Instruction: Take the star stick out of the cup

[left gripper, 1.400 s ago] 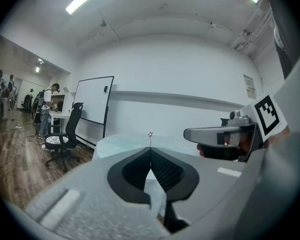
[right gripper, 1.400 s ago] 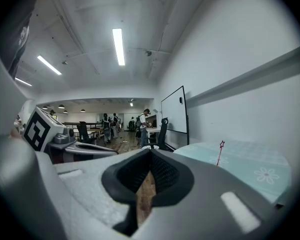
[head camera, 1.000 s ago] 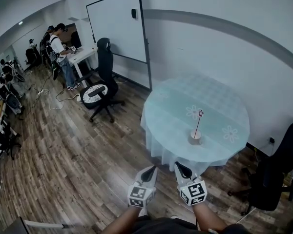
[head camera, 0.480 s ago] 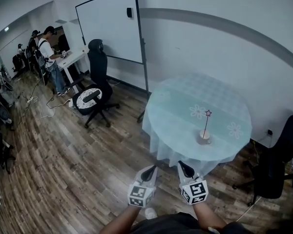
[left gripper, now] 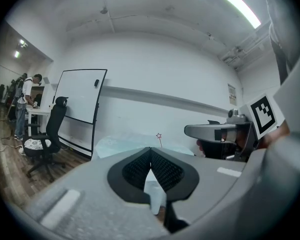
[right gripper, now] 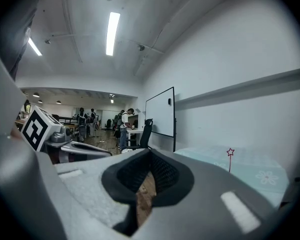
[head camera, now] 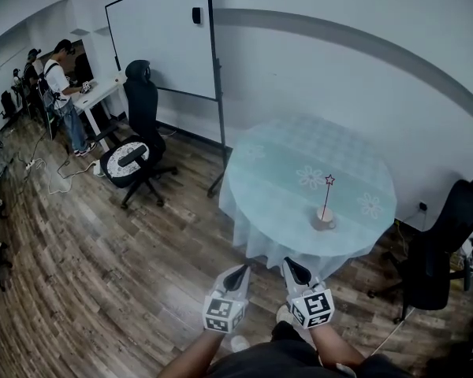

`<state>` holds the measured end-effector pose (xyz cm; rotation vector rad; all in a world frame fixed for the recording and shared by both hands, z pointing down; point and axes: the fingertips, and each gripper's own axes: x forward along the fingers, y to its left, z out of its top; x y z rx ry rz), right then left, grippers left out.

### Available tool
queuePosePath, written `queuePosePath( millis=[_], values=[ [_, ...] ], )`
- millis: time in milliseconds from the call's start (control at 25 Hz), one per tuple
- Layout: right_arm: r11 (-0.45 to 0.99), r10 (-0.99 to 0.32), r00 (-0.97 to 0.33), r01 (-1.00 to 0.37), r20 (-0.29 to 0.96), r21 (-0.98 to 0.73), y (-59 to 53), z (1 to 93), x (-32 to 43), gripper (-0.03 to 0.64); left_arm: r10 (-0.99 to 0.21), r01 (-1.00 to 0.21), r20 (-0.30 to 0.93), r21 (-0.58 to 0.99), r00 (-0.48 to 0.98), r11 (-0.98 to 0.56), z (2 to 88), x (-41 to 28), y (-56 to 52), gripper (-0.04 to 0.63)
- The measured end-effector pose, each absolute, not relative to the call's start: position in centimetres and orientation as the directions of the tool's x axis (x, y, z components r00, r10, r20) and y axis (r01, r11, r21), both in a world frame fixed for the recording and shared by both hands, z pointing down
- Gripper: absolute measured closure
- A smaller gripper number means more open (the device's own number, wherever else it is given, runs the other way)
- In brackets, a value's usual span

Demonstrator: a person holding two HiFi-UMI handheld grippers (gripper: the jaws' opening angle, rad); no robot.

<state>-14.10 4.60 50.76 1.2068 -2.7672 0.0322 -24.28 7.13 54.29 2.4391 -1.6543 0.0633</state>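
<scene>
A thin stick topped with a small red star [head camera: 329,179] stands upright in a pale cup [head camera: 323,220] near the front edge of a round table [head camera: 276,187] covered in light teal cloth. My left gripper [head camera: 240,273] and right gripper [head camera: 292,267] hang side by side over the wooden floor, short of the table and well away from the cup. Both are shut with nothing between the jaws. The star [left gripper: 159,135] shows far off in the left gripper view, beyond my left gripper [left gripper: 150,153]. In the right gripper view the star [right gripper: 230,152] stands right of my right gripper [right gripper: 149,154].
A whiteboard on a stand [head camera: 159,38] and a black office chair [head camera: 134,144] stand left of the table. Another black chair [head camera: 449,242] is at the table's right. People [head camera: 63,85] stand at a desk far left, with cables on the floor near them.
The head view has swung, so the whiteboard and left chair have slid leftward in the frame. Both grippers stay shut, low in front of the body.
</scene>
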Motion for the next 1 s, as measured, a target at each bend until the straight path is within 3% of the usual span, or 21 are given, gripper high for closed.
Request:
queuePosePath(
  millis=[1000],
  values=[
    [0.614,-0.781,-0.614,-0.788,0.113,-0.044,-16.1,52.4,-5.7,0.613,-0.905,-0.929,0.211,0.075,0.370,-0.363,54.6,-18.9,-13.4,0.591]
  ],
)
